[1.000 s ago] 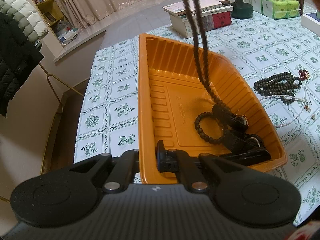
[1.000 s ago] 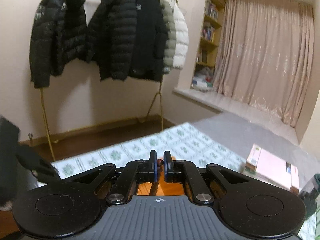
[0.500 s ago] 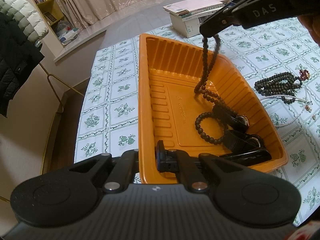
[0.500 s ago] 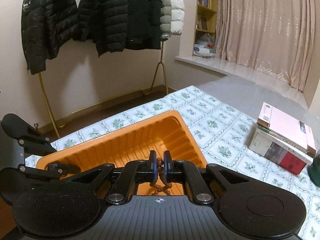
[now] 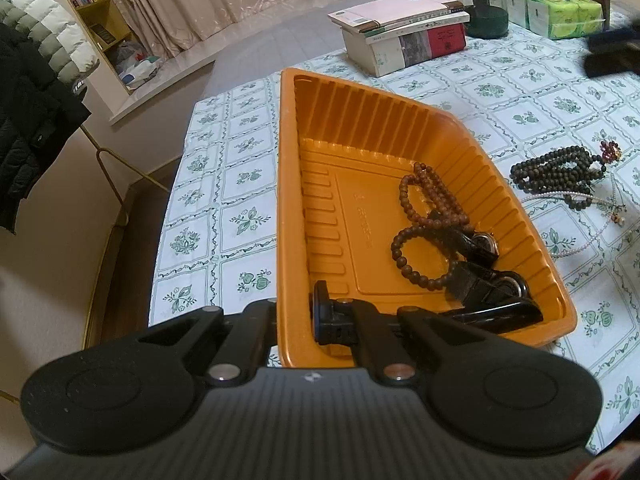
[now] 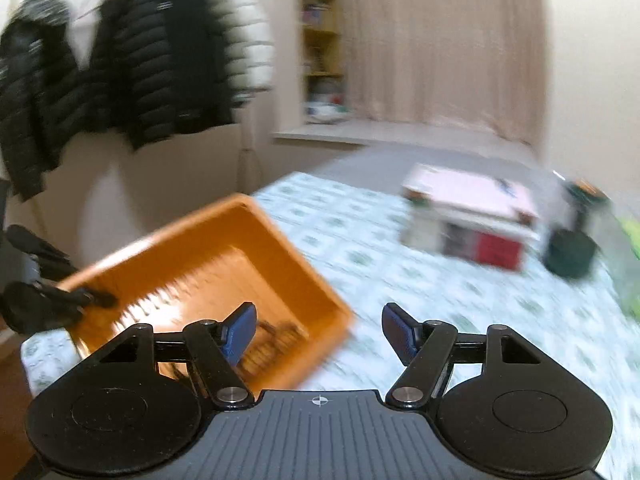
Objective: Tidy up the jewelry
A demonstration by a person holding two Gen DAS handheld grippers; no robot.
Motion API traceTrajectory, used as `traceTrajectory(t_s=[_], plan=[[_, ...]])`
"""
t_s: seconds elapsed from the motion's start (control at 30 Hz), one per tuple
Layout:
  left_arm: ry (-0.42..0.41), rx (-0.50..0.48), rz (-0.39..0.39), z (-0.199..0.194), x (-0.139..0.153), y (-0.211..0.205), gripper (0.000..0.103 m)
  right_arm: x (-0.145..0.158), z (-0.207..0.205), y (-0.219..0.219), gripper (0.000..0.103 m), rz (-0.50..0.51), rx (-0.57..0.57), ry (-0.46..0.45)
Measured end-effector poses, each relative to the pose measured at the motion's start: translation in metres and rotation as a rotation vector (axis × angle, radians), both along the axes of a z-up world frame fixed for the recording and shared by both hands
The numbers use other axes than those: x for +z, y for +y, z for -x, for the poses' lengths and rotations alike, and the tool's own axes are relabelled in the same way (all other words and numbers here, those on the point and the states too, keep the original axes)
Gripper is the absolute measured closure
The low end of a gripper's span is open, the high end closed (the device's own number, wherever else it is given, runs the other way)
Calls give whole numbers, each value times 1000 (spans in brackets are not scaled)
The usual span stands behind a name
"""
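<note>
Brown beads [image 5: 430,208] dropped into tray [image 5: 292,200]; right gripper [image 6: 318,332] opening, empty; left gripper [image 5: 294,316] pinching tray rim. Dark beads [image 5: 556,170] still on table.

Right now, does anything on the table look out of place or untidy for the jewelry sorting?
Yes. The dark bead necklace and a thin pearl strand lie tangled on the tablecloth, outside the orange tray, while the brown bead strand already lies inside. Nothing looks spilled or damaged.
</note>
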State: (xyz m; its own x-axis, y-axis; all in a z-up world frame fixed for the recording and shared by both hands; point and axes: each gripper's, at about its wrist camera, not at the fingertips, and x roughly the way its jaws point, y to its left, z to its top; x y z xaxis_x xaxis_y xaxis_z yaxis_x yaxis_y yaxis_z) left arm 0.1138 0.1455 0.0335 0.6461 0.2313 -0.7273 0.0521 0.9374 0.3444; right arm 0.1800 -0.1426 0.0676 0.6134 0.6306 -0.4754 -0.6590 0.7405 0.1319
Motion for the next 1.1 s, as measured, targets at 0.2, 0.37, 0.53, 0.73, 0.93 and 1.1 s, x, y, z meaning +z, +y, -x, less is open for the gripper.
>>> traceTrajectory(t_s=[0.2,0.37,0.53,0.73,0.93,1.1], plan=[[0,5,-2,0,0,-2,100,-34,28,-63,34,-31,-153,109],[-3,3,-8,1,1,-4,100,-61,58,-74,35,0,-202,139],[-1,5,-12,1,1,-5,100,-90,86,-60,54,58,-206,139],[0,4,-6,1,3,-5,100,-116,90,-42,76,97,-220,160],[2,8,-8,0,1,-5,100,-126,84,-32,85,143,-237,167],[1,9,-6,0,1,-4,100,-129,86,-29,95,169,-234,150]])
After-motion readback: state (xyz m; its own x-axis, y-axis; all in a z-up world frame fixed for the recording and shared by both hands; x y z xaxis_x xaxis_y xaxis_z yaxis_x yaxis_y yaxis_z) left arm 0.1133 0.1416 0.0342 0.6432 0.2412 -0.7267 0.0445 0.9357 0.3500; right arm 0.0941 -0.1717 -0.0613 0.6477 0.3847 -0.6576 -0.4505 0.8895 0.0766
